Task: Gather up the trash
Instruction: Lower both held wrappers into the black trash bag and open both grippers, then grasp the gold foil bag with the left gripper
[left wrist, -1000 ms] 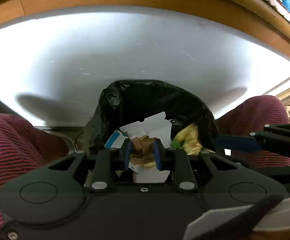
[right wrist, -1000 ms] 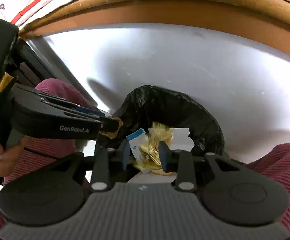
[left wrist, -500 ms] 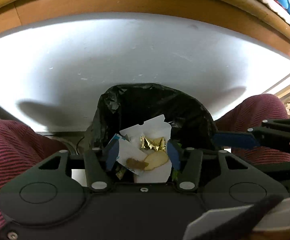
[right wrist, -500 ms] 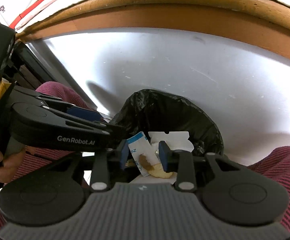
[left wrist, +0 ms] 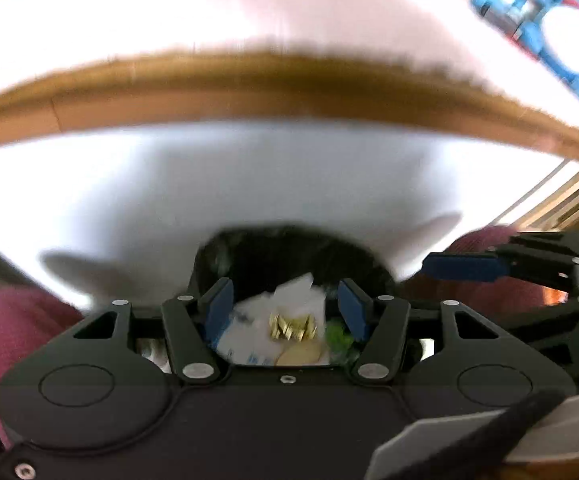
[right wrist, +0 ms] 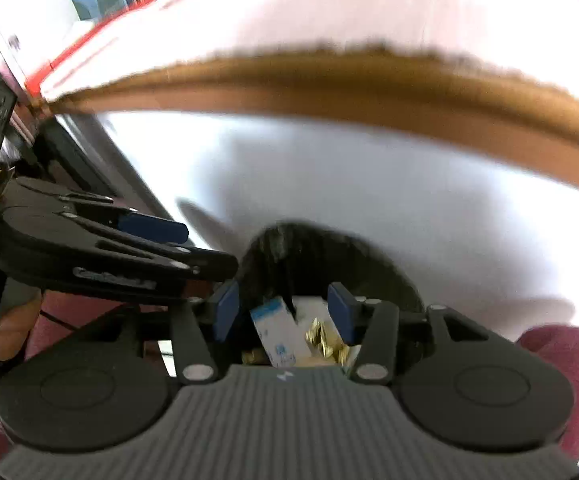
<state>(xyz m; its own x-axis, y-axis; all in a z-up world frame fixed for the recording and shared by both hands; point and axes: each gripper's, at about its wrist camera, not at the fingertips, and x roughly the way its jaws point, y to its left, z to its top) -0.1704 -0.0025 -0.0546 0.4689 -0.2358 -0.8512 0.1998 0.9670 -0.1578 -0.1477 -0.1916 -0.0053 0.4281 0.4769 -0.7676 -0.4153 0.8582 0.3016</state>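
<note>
The wood-edged white table [left wrist: 289,92] has swung into view above, so both tools are lifting. The black-lined trash bin [left wrist: 285,252] gapes upward between the knees. Left hand-held gripper [left wrist: 285,308] now spread wide, empty; right hand-held gripper [right wrist: 285,312] likewise (drop looks done). The blue-and-white paper packet [right wrist: 277,332] lies inside the bin, long axis slanting up-left, beside a crumpled gold foil wrapper [left wrist: 291,326].

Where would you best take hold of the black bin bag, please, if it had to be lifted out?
Probably by the black bin bag rim at its far edge, coming from above: that edge is folded over and free, while trash covers the middle.
</note>
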